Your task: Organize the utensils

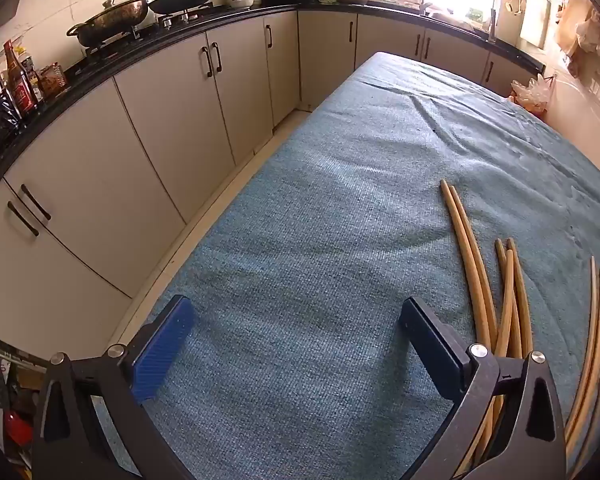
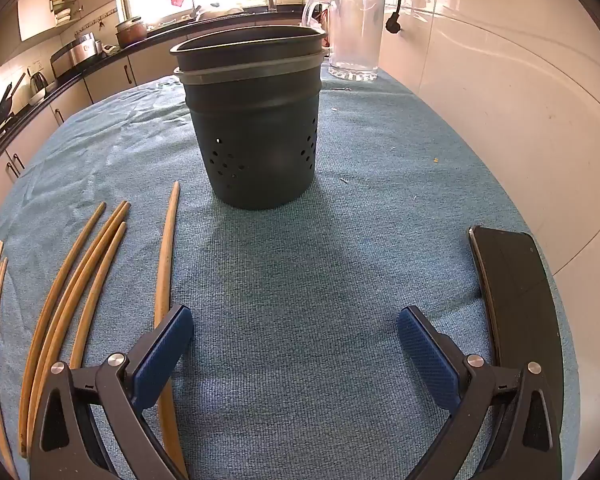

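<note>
Thin, light, stiff wooden chopsticks (image 2: 80,280) lie loose on the blue-clothed table (image 2: 300,280), left of the dark perforated plastic holder (image 2: 256,128). Likely slippery; pinch mid-shaft. The left hand-held gripper (image 1: 296,344) and right hand-held gripper (image 2: 294,346) gape wide, empty.

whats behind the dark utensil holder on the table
A clear plastic pitcher stands behind the dark utensil holder, to its right, on the blue cloth. Anything directly behind the holder, and its inside, is hidden.
</note>
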`<state>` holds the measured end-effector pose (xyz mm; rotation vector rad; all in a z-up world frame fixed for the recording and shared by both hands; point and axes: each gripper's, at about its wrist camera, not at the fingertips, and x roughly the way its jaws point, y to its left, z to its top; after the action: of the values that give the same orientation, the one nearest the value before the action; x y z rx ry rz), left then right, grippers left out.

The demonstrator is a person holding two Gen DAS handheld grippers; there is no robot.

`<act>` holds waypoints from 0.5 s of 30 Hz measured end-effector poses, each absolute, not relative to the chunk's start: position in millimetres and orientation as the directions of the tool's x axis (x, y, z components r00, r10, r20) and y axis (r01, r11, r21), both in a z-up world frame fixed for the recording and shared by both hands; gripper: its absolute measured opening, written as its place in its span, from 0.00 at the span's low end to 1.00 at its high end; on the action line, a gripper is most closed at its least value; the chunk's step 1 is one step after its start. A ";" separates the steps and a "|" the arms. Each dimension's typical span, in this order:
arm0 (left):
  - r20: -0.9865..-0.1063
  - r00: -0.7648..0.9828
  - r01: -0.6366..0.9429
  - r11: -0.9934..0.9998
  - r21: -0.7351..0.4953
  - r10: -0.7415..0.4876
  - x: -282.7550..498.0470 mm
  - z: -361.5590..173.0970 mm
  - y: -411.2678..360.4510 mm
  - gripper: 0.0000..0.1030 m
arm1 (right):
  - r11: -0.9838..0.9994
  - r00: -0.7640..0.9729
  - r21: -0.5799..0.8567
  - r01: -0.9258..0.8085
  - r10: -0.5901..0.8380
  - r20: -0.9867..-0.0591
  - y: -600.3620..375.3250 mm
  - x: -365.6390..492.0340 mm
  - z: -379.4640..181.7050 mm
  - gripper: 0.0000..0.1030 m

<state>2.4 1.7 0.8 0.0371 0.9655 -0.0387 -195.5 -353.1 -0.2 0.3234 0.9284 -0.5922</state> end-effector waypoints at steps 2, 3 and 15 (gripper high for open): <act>-0.815 0.577 0.056 0.998 -0.013 -0.043 0.0 5.8 6.3 1.00 | 0.796 0.452 0.007 0.605 -0.336 -0.826 -352.8 -194.1 0.1 1.00; -0.803 0.595 0.046 0.999 -0.011 -0.036 -4.4 11.0 9.9 1.00 | 0.798 0.449 0.008 0.603 -0.331 -0.830 -353.4 -193.1 0.5 1.00; -0.596 0.803 0.038 0.998 0.057 0.004 -137.7 77.6 4.8 1.00 | 0.861 0.662 0.105 0.498 -0.299 -0.687 -302.8 -251.3 71.0 0.98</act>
<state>-137.7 4.8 77.6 0.0671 0.6383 -0.0181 -251.3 -302.8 71.0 0.2972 0.7164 -0.4584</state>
